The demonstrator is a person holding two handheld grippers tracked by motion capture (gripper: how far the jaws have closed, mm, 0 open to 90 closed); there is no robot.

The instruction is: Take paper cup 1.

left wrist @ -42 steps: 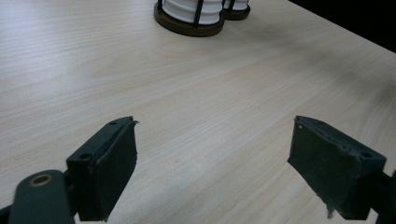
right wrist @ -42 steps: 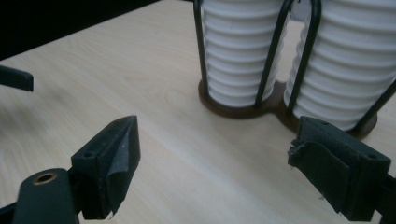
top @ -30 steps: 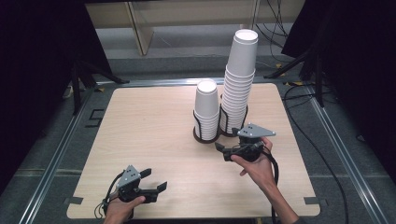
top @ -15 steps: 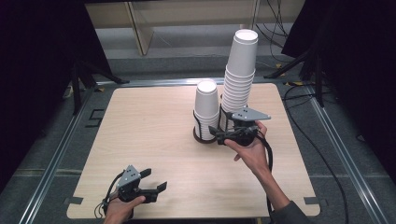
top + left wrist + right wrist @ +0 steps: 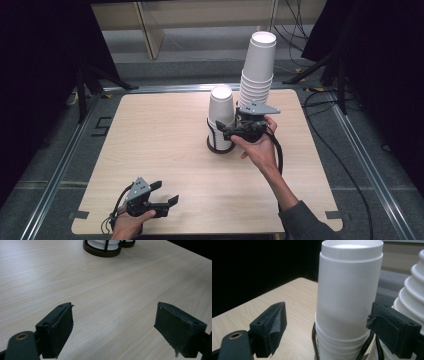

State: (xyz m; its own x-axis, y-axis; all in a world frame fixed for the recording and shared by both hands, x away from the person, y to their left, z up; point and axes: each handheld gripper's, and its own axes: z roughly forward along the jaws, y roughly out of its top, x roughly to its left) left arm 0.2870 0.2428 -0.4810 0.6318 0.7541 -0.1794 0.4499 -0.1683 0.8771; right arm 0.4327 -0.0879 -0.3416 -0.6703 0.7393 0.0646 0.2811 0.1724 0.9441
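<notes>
Two stacks of upside-down white paper cups stand in black wire holders mid-table: a short stack (image 5: 221, 112) and, to its right, a tall stack (image 5: 257, 65). A hand holds my right gripper (image 5: 225, 131) level at the short stack's right side, jaws pointing left. In the right gripper view the short stack's top cup (image 5: 348, 290) stands between the jaws of the right gripper (image 5: 328, 312); the right pad is close beside it, the left pad well clear. It is open. My left gripper (image 5: 167, 193) rests near the front left edge, open, with only bare table between the jaws of the left gripper (image 5: 115, 312).
The light wooden table (image 5: 150, 135) sits in a metal frame over a grey floor. The holders' dark round base (image 5: 101, 251) shows far ahead in the left gripper view. Cables (image 5: 345, 165) trail off the right side. The tall stack's ribbed rims (image 5: 412, 297) crowd the right jaw.
The right hand has lifted its gripper and carried it away from the person and left, up to the short cup stack. The left gripper has stayed put.
</notes>
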